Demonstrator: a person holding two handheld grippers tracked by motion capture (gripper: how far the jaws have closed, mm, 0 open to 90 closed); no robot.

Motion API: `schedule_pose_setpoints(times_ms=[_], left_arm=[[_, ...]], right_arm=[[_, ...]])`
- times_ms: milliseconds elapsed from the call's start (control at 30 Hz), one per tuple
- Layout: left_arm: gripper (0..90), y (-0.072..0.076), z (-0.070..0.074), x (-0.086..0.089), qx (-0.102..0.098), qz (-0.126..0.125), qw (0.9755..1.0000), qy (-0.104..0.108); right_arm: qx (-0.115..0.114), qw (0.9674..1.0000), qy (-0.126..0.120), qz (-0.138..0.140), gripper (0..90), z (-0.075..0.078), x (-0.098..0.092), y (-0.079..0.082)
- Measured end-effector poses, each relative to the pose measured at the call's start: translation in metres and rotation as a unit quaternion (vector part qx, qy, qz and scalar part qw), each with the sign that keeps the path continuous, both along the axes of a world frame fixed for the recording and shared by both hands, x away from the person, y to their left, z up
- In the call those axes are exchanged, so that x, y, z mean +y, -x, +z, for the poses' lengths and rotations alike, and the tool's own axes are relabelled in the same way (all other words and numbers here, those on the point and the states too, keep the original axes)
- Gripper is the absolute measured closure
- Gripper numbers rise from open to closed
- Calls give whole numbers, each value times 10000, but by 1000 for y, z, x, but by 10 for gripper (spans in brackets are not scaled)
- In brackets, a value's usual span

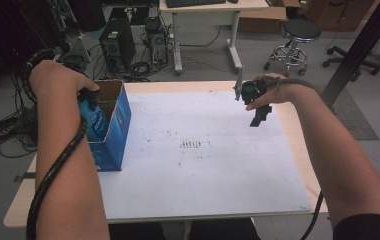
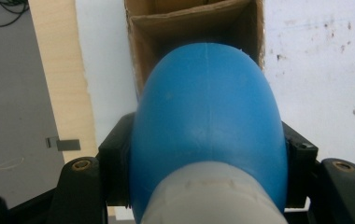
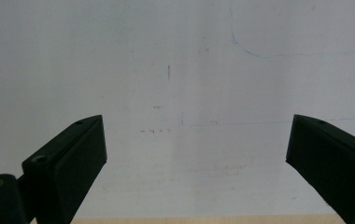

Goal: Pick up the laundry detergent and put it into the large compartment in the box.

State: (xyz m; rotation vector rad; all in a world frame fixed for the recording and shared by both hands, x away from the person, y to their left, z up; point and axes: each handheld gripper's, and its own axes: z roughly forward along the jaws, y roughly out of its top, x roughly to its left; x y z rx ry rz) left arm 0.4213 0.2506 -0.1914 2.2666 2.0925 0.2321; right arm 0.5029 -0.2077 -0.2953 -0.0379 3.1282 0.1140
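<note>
bottle (image 2: 208, 121): blue, white label band
box (image 1: 120, 120): blue outside, brown cardboard inside
worktop (image 1: 278, 210): pale wood, white sheet, dark specks
jaws: black

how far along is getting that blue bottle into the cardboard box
Done: the left gripper is shut on the blue plastic bottle with a white cap and has it over the open blue cardboard box. In hand: the bottle's base points into the box's opening. Left: lowering it fully in and letting go. The right gripper hangs open over the white table mat, holding nothing.
</note>
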Motion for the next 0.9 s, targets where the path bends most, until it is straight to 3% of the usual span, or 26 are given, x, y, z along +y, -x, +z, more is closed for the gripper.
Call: schedule_pose_setpoints(times_ms=[433,900], left_arm=[[376,-3,-34,-1,102,-33,9999,114],[375,-5,-57,4,181,24,9998,124]], right_arm=[[8,10000,8,21,48,0,1,1],[44,10000,19,-13,48,-3,1,2]])
